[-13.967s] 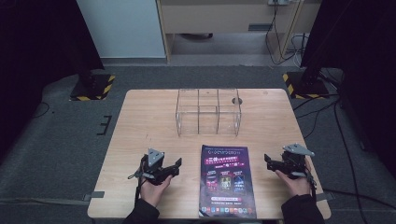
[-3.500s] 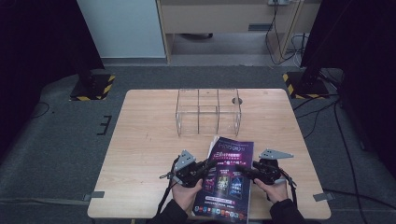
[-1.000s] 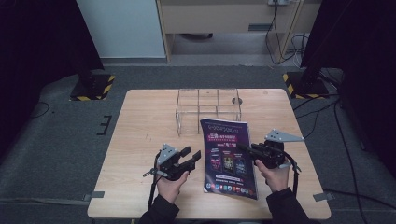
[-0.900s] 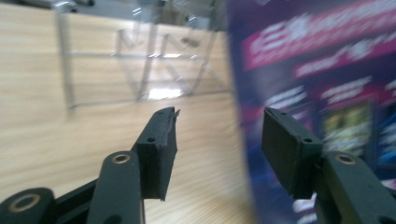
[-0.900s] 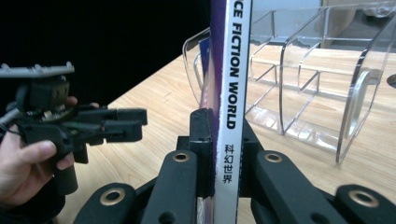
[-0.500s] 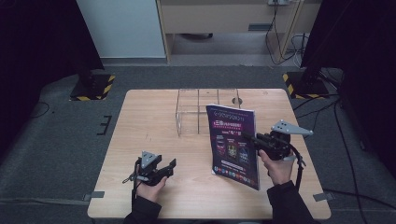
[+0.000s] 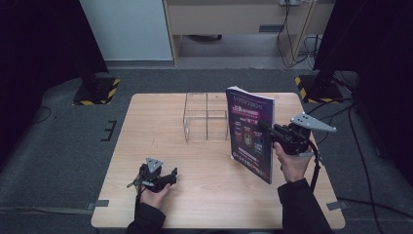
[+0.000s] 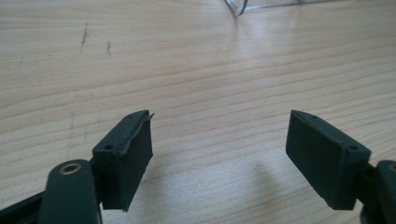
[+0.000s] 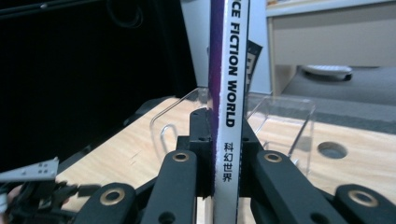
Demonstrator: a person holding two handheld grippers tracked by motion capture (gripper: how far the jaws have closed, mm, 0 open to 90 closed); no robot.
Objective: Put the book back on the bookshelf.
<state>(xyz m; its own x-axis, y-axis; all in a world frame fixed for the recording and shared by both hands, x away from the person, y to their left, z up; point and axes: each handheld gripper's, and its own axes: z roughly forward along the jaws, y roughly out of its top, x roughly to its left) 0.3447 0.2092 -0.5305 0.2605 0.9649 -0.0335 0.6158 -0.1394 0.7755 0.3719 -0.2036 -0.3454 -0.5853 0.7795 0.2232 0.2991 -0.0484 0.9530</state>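
Here the magazine (image 7: 251, 131) stands upright in the air, just to the right of the clear acrylic organizer (image 7: 206, 117) that sits at the middle of the far half of the wooden table (image 7: 146, 122). Its cover faces the person's left, and its far top corner reaches about level with the organizer's back wall. The right gripper (image 7: 272, 132) is clamped on it from the side away from the organizer. In the right gripper view the two black jaws are pressed flat against either side of the white spine (image 9: 229, 93), low on its printed title, with the organizer's transparent dividers (image 9: 280, 116) showing beyond.

The left gripper (image 7: 163, 179) rests low on the table, well in front of the organizer and to its left. Its jaws stand wide apart with nothing between them, and the left gripper view shows bare wood grain past its pads (image 8: 128, 158).

As a judgement, the magazine is light and thin, with a glossy cover that may slip under smooth pads. It is limp across the pages but stiffest along the bound edge, so the spine is the sensible place to hold it. Held there, it hangs straight. Held by a loose corner, it would likely sag or fan open. The organizer's narrow slots look rigid and easy to nudge, so an upright, steady entry seems wise if it is meant to go there.
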